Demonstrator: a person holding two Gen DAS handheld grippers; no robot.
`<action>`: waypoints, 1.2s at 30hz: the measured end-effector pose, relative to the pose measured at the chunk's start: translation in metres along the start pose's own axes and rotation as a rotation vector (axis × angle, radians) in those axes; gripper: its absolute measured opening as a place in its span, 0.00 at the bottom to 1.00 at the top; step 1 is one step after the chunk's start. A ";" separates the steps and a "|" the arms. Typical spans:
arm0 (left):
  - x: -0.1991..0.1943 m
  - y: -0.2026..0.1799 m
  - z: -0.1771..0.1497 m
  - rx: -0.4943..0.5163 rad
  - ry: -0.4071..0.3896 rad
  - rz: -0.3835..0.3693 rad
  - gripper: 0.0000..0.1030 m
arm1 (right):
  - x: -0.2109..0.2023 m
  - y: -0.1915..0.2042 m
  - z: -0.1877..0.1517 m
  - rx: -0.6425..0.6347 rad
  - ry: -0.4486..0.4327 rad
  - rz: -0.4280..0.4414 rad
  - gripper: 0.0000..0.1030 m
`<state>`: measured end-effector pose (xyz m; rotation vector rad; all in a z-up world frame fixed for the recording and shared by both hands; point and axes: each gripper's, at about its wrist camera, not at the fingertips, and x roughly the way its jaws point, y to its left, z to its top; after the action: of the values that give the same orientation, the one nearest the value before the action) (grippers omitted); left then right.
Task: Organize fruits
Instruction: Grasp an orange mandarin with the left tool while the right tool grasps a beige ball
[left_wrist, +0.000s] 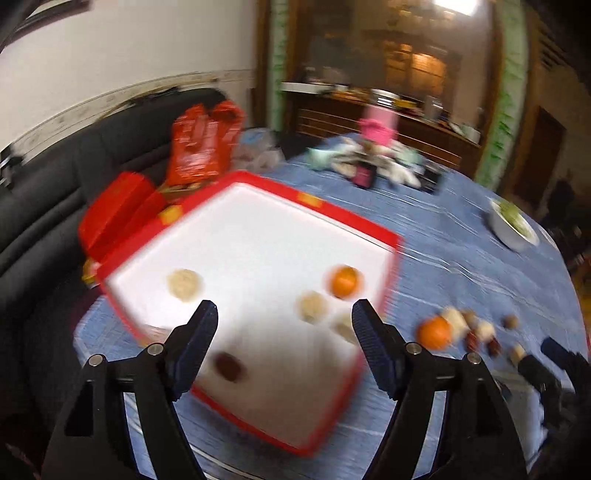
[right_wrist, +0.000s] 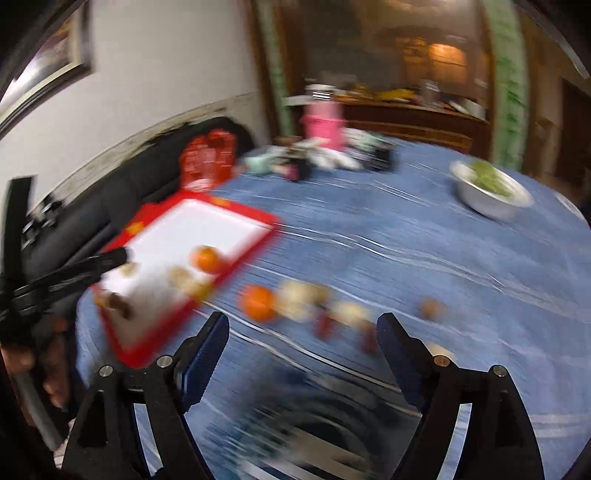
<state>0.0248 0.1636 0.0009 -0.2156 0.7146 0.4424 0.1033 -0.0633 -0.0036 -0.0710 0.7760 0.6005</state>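
Both tools (left_wrist: 284, 314) (right_wrist: 306, 328) spread, empty, over blue tablecloth (right_wrist: 388, 240) w/ red-rimmed tray (left_wrist: 258, 240).

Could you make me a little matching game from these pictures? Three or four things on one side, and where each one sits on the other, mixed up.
Things:
1. orange next to two pale round fruits
2. orange with small brown fruits beside it
3. metal bowl
4. red bag

Places:
A. on the dark sofa behind the table
B. on the blue tablecloth, just outside the tray
C. inside the red-rimmed white tray
D. far right side of the table, holding something green

Pairs: 1-C, 2-B, 3-D, 4-A
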 end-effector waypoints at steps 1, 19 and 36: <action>0.000 -0.010 -0.002 0.028 -0.001 -0.022 0.73 | -0.005 -0.020 -0.008 0.035 0.005 -0.029 0.81; 0.019 -0.099 -0.028 0.248 0.096 -0.122 0.73 | 0.024 -0.088 -0.020 0.137 0.132 -0.074 0.45; 0.062 -0.127 -0.024 0.258 0.156 -0.100 0.73 | 0.037 -0.092 -0.021 0.133 0.140 -0.042 0.26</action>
<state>0.1110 0.0629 -0.0533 -0.0426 0.9015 0.2366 0.1590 -0.1275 -0.0581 -0.0073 0.9466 0.5068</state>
